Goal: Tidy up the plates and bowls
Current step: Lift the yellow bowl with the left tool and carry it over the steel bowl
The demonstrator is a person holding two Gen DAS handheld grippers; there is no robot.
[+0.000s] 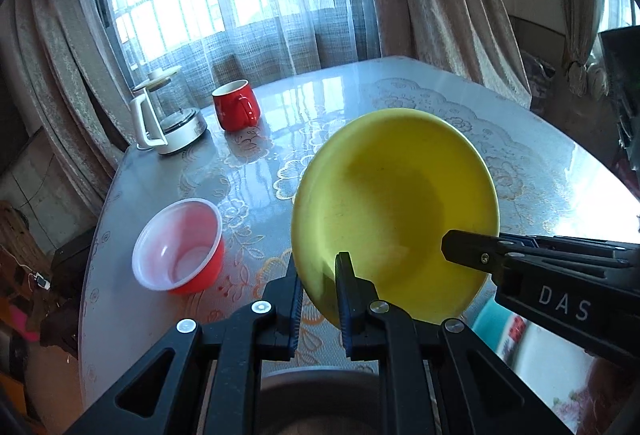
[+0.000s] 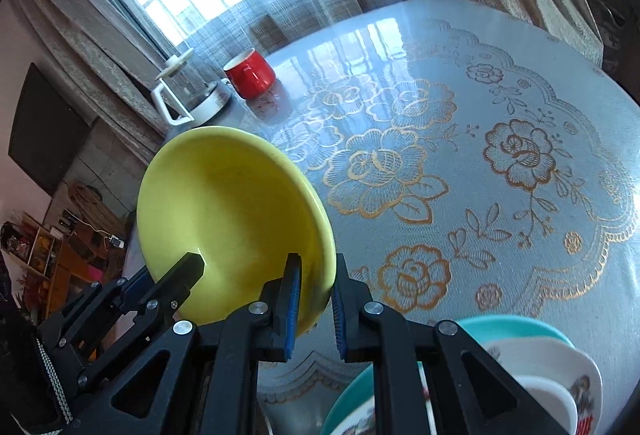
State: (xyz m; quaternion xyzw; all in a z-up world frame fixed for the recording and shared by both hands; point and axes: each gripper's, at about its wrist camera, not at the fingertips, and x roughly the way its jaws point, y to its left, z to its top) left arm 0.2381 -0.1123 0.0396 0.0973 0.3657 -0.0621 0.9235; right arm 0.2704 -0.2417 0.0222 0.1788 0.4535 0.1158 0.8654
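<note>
Far left of the jaws, a glass kettle (image 1: 170,117) with a white handle and base stands on the round bench (image 1: 400,91), whose glossy cover carries gold lace roses. Just beside the kettle sits a glazed red mug (image 1: 236,105). Nearer, left of the left gripper (image 1: 320,299), lies a thin red plastic bowl (image 1: 180,245) with a white lining. The smooth yellow plate (image 1: 394,203) is tilted on edge, off the bench, held between both grippers: left jaws nearly closed, ribbed blue pads clamping its near rim; right gripper (image 2: 316,309) pinching the opposite rim likewise. Right of the right jaws, a teal plate (image 2: 504,329) holds white printed dishes (image 2: 548,367)
</note>
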